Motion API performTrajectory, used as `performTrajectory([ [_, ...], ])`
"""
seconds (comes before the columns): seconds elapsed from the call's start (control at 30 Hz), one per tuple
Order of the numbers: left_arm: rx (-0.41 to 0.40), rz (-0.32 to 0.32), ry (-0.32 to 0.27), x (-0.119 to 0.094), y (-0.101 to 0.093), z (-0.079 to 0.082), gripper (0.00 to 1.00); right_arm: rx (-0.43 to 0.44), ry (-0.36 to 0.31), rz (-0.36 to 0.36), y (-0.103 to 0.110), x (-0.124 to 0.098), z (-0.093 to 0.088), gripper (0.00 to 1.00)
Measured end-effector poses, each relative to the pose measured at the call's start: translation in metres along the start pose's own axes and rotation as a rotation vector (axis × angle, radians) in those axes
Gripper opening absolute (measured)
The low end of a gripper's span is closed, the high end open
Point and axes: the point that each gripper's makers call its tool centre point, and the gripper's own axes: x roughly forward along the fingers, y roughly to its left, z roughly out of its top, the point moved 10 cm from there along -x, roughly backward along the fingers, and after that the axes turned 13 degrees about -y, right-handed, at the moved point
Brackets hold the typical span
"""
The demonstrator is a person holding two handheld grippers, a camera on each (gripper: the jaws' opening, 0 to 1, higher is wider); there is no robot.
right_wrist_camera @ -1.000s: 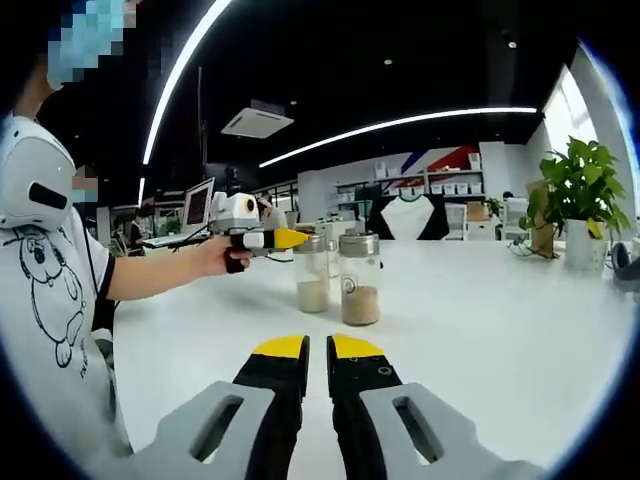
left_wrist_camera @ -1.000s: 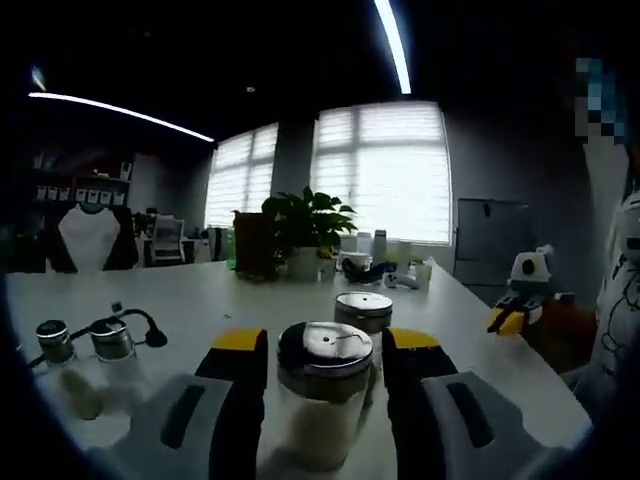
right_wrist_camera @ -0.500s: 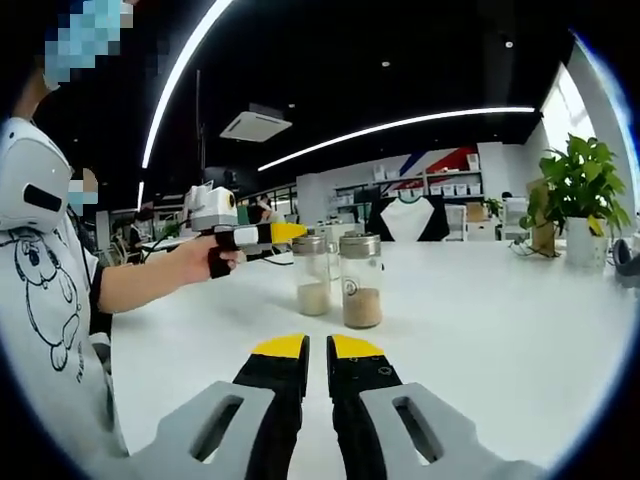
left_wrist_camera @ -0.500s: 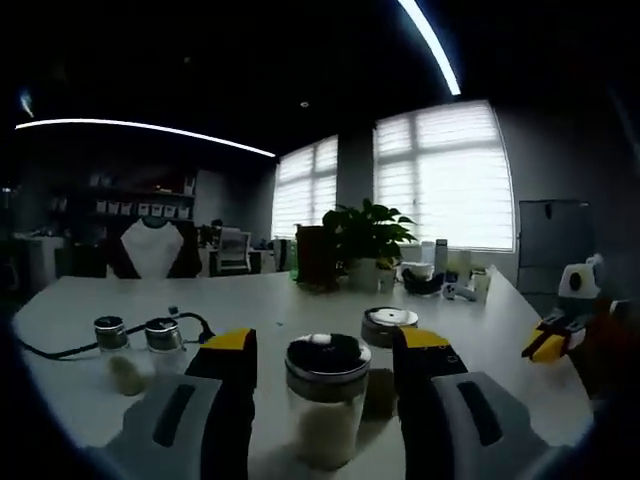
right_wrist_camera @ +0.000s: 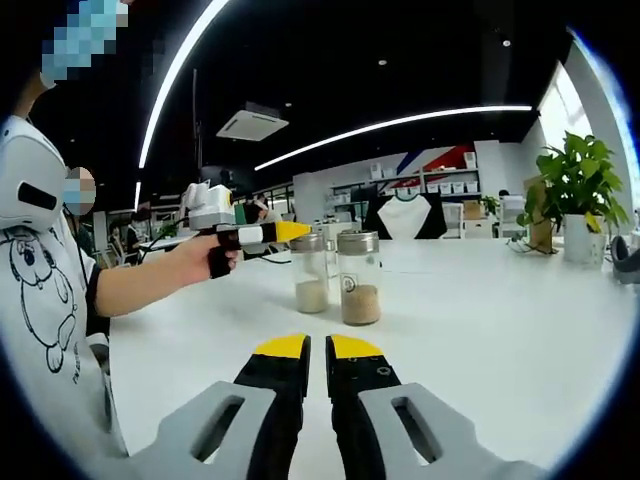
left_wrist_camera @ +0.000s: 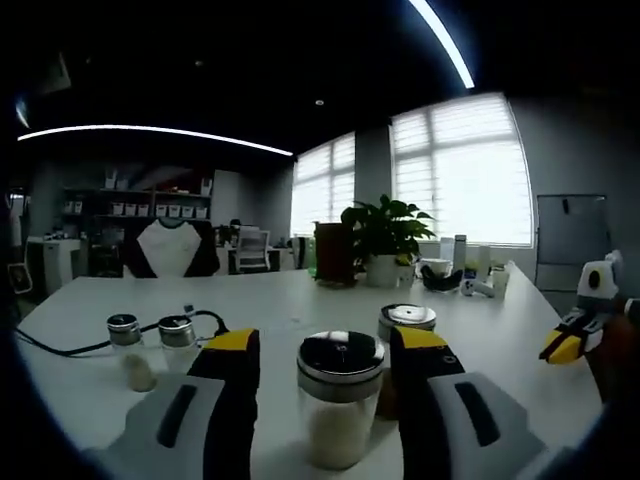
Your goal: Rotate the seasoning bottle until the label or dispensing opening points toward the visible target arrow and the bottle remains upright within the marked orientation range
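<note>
Left gripper [left_wrist_camera: 322, 355]: level over the tabletop [left_wrist_camera: 300, 310], fingers spread either side of the seasoning bottle [left_wrist_camera: 339, 398], not touching it.
Seasoning bottle: upright between those fingers, second jar [left_wrist_camera: 408, 322] just behind.
Right gripper [right_wrist_camera: 306, 348]: low over the tabletop, fingers nearly closed, holding nothing.
Hand [right_wrist_camera: 206, 255]: outstretched, holding the left gripper level.

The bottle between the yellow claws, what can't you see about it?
- Seasoning bottle, left gripper view: the label side is too dark to make out.
- Its base is cut off by the view's bottom edge.
- Left gripper: touching the glass or not, unclear.
- Target arrow: cannot be made out on the table.
</note>
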Motion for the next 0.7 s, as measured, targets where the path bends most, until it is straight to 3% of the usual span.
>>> performTrajectory([
  [0.33,0.041,-0.038,0.03,0.004,-0.01,-0.004,0.51,0.005,0.003,-0.008,-0.001,-0.001,-0.002,0.04],
  [0.4,0.062,-0.053,0.037,0.004,-0.013,-0.006,0.46,0.006,0.003,-0.011,-0.001,-0.001,-0.002,0.04],
  [0.7,0.008,-0.067,0.035,0.002,-0.012,-0.009,0.4,0.004,0.008,-0.019,-0.003,-0.004,-0.003,0.03],
])
